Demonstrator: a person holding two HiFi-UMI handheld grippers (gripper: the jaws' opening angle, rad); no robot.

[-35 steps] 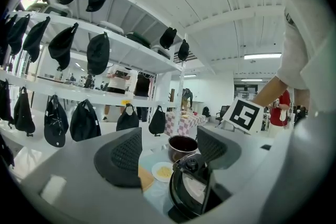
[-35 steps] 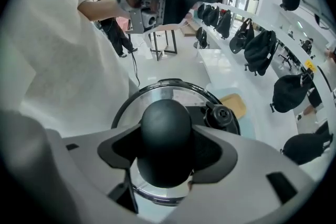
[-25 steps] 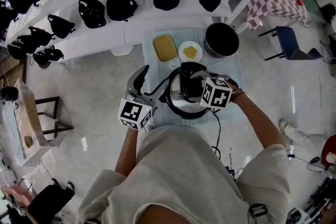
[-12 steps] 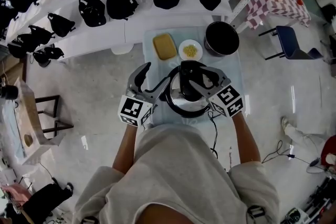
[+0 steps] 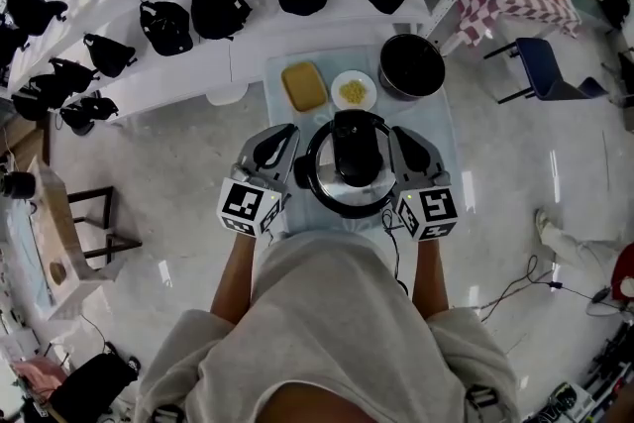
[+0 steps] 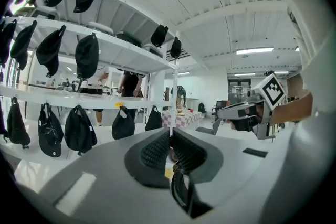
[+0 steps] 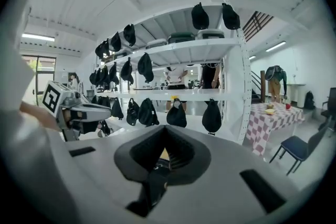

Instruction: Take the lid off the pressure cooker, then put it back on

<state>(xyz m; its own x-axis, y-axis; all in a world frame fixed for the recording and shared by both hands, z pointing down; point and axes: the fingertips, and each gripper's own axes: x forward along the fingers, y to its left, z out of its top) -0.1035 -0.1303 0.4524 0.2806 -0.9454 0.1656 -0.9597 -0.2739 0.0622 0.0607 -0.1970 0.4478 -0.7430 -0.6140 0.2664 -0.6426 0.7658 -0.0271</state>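
Pale-blue tabletop — lidded pressure cooker between left tool and right tool, each just pressed together on nothing.

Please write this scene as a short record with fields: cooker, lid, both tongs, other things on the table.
cooker: on table, centre
lid: on
left tongs: at cooker's left side, shut, just closed, nothing visible between
right tongs: at cooker's right side, shut, just closed, nothing visible between
others: yellow block, plate, black pot, behind cooker
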